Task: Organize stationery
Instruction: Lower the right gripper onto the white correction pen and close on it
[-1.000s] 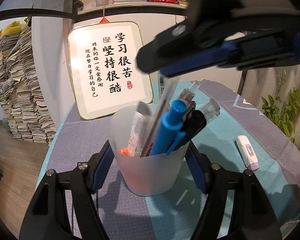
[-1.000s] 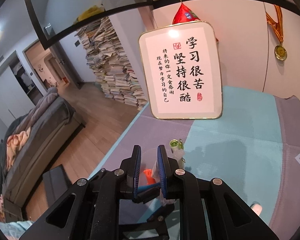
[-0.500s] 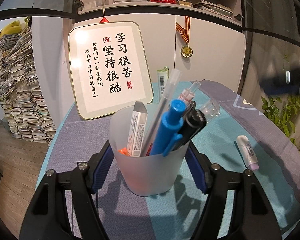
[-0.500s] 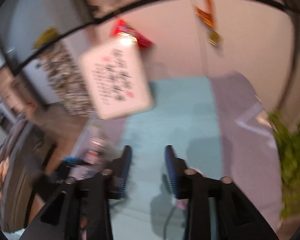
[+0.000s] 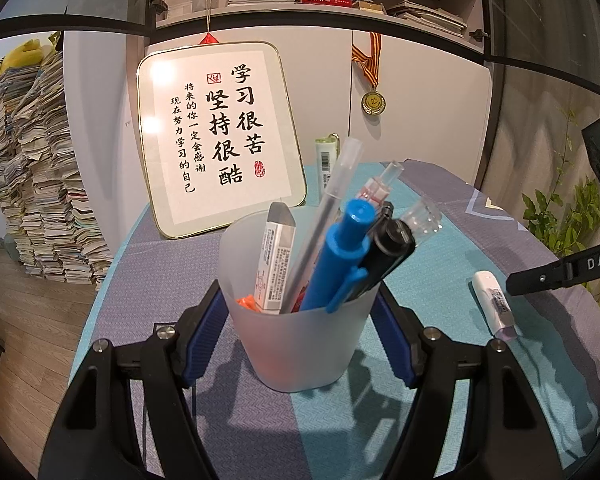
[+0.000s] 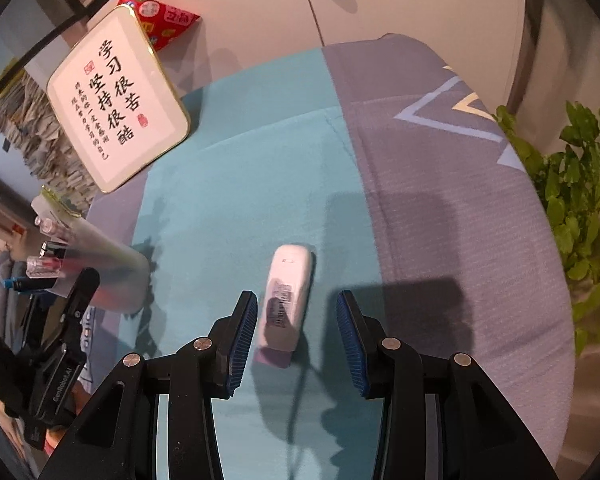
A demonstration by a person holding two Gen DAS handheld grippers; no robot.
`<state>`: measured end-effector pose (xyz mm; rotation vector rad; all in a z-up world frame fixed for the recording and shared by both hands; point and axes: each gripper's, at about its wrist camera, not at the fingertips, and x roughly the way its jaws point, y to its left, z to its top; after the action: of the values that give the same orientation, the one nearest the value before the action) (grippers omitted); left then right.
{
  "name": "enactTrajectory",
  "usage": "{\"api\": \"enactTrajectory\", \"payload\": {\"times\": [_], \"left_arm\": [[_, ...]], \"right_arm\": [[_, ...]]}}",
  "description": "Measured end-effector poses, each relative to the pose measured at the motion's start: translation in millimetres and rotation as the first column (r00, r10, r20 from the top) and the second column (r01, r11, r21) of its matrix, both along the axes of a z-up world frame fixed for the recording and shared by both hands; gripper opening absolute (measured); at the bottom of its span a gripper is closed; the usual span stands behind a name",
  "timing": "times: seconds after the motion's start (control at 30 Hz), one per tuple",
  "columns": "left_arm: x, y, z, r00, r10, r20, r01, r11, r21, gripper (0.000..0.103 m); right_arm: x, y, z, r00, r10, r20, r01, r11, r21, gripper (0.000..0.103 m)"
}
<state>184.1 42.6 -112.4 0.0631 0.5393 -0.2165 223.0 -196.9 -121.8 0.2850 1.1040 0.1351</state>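
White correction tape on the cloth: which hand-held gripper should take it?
Right. The right hand-held gripper is open with the correction tape between its fingers, while the left hand-held gripper is clamped on the pen cup.

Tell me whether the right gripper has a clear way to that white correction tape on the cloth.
Probably yes: the right gripper is open with the white correction tape lying between its fingers, nothing covering it.

A framed calligraphy board (image 5: 220, 136) leans against white cabinet doors (image 5: 420, 100) at the table's far edge; 1 medal (image 5: 373, 102) hangs there. Paper stacks (image 5: 40, 184) rise far left on seemingly wooden floor (image 5: 16, 320).
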Motion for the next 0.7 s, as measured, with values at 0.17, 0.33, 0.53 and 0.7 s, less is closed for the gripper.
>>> {"api": "enactTrajectory", "payload": {"times": [0.17, 0.33, 0.53, 0.7], "left_arm": [[0, 0, 0, 1.000, 0.000, 0.000, 0.000, 1.000, 0.000, 0.071], [0, 0, 0, 1.000, 0.000, -0.001, 0.000, 1.000, 0.001, 0.071], [0, 0, 0, 1.000, 0.000, -0.001, 0.000, 1.000, 0.001, 0.071], [0, 0, 0, 1.000, 0.000, -0.001, 0.000, 1.000, 0.001, 0.071]], "right_arm": [[3, 11, -5, 1.000, 0.017, 0.003, -0.016, 0.999, -0.030, 0.041], [9, 21, -10, 1.000, 0.025, -0.008, -0.026, 0.998, -0.063, 0.041], [16, 31, -16, 0.999, 0.043, -0.017, -0.044, 0.994, -0.096, 0.041], [20, 31, -24, 0.999, 0.042, -0.028, -0.045, 0.993, -0.106, 0.041]]}}
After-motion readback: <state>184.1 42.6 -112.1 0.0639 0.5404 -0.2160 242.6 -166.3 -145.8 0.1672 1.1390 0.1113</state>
